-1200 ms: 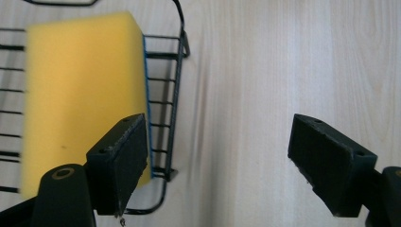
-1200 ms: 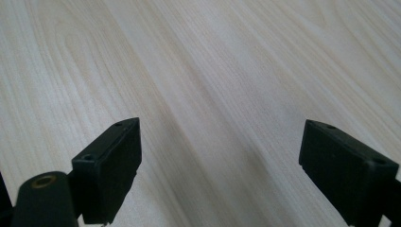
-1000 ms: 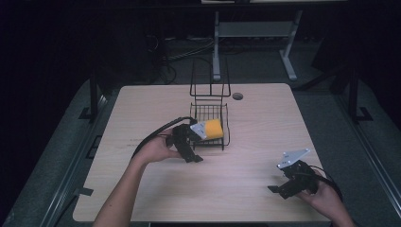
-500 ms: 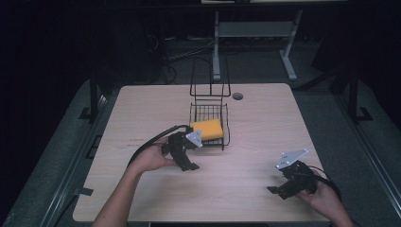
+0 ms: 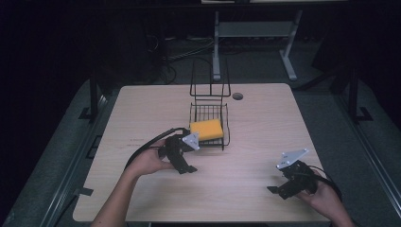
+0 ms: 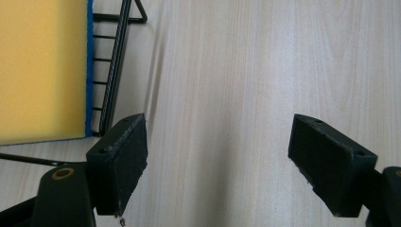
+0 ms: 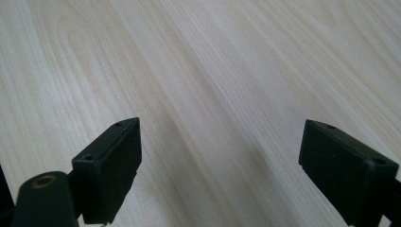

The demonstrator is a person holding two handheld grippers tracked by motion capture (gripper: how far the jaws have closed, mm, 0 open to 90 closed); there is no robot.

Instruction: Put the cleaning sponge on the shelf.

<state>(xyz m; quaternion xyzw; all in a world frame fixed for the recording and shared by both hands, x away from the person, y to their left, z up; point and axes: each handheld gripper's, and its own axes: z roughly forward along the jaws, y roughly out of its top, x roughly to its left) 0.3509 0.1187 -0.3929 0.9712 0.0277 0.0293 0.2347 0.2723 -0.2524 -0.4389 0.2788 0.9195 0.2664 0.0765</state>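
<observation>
A yellow sponge (image 5: pixel 206 129) with a blue underside lies in a black wire basket (image 5: pixel 226 124) near the middle of the table. My left gripper (image 5: pixel 187 169) is open just in front and left of the basket, low over the wood, nothing between its jaws. In the left gripper view the sponge (image 6: pixel 42 71) and the basket's wire rim (image 6: pixel 116 61) sit at the upper left, beyond the left jaw. My right gripper (image 5: pixel 276 191) is open near the table's front right, over bare wood, holding nothing.
The wire basket has a tall wire back (image 5: pixel 210 78) rising behind it. A small round grommet hole (image 5: pixel 237 96) lies at the back of the light wood table (image 5: pixel 265 127). Metal stand legs (image 5: pixel 288 61) and dark floor lie beyond the far edge.
My left gripper has drawn back from the basket toward the person and left, with its jaws empty and the sponge left lying in the basket. The right gripper has stayed put.
</observation>
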